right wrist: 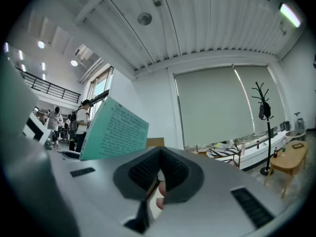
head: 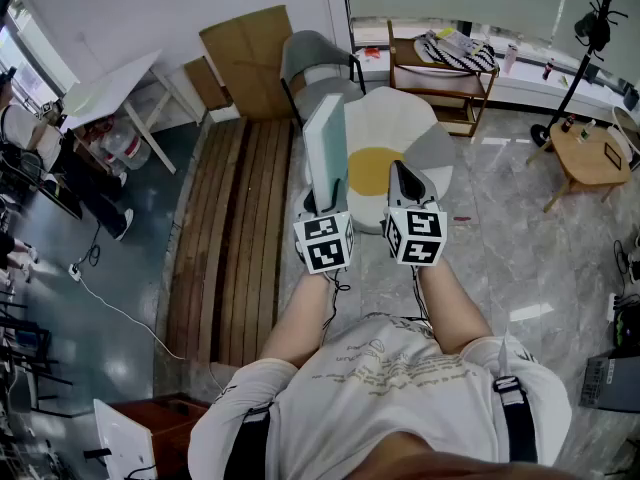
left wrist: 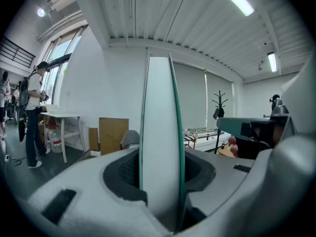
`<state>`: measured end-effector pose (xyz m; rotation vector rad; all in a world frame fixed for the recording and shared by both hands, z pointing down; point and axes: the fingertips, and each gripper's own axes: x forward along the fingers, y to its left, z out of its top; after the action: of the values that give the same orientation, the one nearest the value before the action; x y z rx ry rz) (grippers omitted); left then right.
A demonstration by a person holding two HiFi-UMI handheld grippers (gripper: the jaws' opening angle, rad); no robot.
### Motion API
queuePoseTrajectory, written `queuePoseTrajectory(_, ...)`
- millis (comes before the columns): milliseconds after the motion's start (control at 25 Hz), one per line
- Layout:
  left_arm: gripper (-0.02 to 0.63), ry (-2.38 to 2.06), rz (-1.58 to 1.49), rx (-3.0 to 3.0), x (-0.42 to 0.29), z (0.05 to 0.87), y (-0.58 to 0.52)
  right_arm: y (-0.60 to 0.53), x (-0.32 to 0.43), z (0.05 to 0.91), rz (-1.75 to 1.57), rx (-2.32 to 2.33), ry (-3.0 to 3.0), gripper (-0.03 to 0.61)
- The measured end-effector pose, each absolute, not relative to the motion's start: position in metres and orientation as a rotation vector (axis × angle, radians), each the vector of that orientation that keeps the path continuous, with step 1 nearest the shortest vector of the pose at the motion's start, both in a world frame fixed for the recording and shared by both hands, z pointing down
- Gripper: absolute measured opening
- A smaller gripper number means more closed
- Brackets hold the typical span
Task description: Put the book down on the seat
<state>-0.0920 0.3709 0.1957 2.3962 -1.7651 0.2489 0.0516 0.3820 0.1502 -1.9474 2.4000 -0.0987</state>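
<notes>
A thin book (head: pixel 326 151) with a pale teal cover stands upright on its edge, and my left gripper (head: pixel 323 204) is shut on its lower part. In the left gripper view the book's white page edge (left wrist: pixel 160 122) fills the gap between the dark pads (left wrist: pixel 123 171). Just beyond the book lies the seat (head: pixel 402 126), a low white cushion with a yellow round middle. My right gripper (head: pixel 402 171) hovers over the seat to the right of the book, shut with nothing in it. The right gripper view shows its pads (right wrist: pixel 143 171) meeting and the book (right wrist: pixel 116 130) off to the left.
A wooden slat platform (head: pixel 235 238) runs along the left. Behind the seat stand a grey chair (head: pixel 310 58), a cardboard sheet (head: pixel 250 58) and a low wooden shelf (head: pixel 440 78). At the right are a round wooden table (head: pixel 595 153) and a coat stand (head: pixel 585 28). A person (left wrist: pixel 34 112) stands at a white table.
</notes>
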Motion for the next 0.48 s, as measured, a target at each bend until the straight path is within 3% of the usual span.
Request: queuePoseTrajectory(480,0.167,-1.756,0.253,2.354,-0.077,0.202,0.357,0.366,0.057,0.162,-0.153,-1.878,2.457,0.026)
